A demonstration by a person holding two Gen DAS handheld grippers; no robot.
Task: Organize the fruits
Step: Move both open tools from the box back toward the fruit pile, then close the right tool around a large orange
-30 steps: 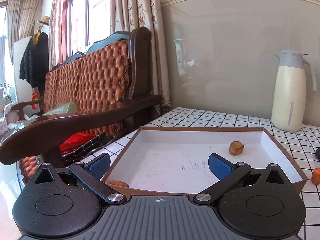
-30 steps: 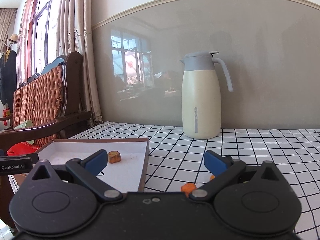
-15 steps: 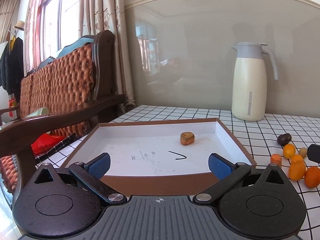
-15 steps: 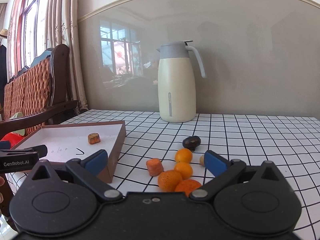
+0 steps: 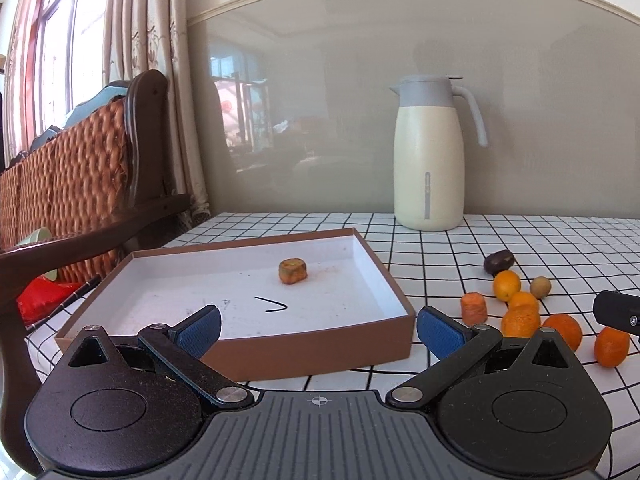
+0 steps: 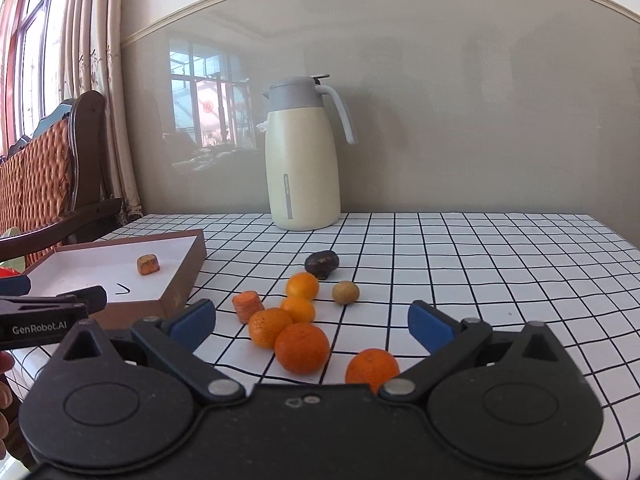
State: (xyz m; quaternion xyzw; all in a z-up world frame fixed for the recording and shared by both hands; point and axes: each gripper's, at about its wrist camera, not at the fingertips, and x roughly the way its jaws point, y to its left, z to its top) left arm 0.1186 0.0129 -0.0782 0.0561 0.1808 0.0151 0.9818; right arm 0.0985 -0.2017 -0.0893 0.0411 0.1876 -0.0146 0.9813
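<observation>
One orange chunk (image 5: 293,271) lies in the box (image 5: 312,354); beside the box, eight fruits (image 6: 301,347) wait; left gripper (image 5: 318,330) and right gripper (image 6: 310,322) gape empty

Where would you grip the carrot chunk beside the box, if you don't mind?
Grip the carrot chunk across its round sides, descending from above with the open right gripper. It stands upright, and an orange sits close behind-right, so keep the fingers left-right.

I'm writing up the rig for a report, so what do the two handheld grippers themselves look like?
Both look alike: the left gripper and right gripper each have a matte black body with two round discs, black link arms on silver pivot pins, and blue-padded fingers. The left one's base is ribbed dark grey with a small crosshair mark, and its side reads "GenRobot.AI" in white.
</observation>
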